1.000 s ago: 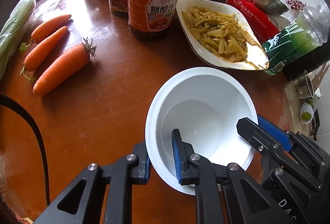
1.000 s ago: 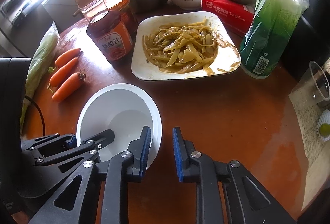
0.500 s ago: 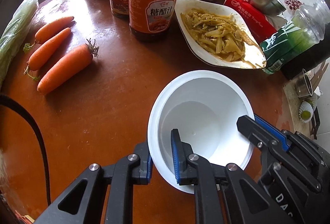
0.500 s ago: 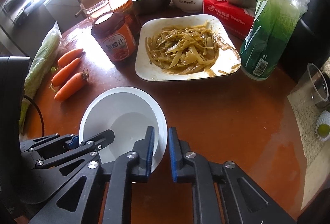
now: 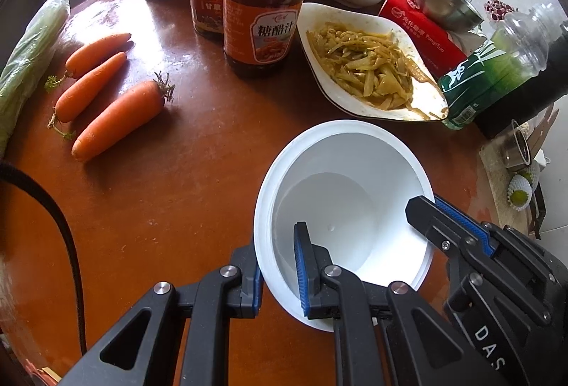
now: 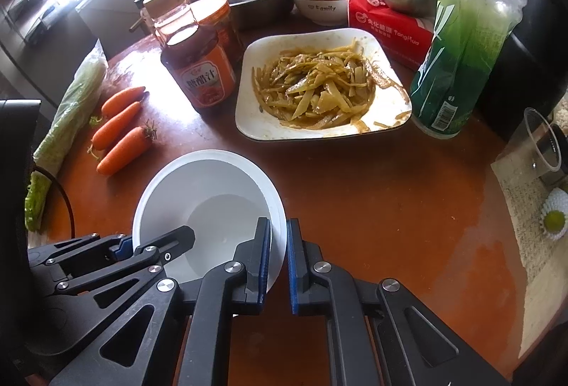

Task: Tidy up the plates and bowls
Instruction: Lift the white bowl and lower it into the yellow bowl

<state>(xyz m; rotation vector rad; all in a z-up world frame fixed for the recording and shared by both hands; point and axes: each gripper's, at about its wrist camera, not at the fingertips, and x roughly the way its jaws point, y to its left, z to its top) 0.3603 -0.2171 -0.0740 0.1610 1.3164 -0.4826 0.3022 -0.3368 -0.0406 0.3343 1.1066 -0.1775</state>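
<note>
The round brown table [image 6: 372, 208] has its widest bare stretch to the right of the white bowl [image 6: 209, 194], running out to the near right rim, where a pale mat [image 6: 532, 208] overhangs the edge. To the left of the bowl lies a smaller bare patch, bounded by three carrots [image 5: 106, 91] and a black cable [image 5: 53, 205] near the left rim. Beyond the bowl the room closes: a white plate of yellow shredded food [image 6: 323, 84] sits just past its far rim, with a sauce bottle [image 6: 200, 66] to the plate's left and a green bottle [image 6: 461, 41] to its right. Farther back stand jars, steel bowls and a small bowl marked Family [image 6: 325, 0].

The white bowl sits near the table's near edge, empty.

The left gripper [image 5: 278, 268] is closed to a narrow gap on the bowl's near-left rim, one finger inside the wall and one outside. The right gripper [image 6: 278, 256] is likewise nearly closed, pinching the bowl's near-right rim between its blue pads [image 6: 293, 265], with one finger inside the bowl and the other out over bare table.
</note>
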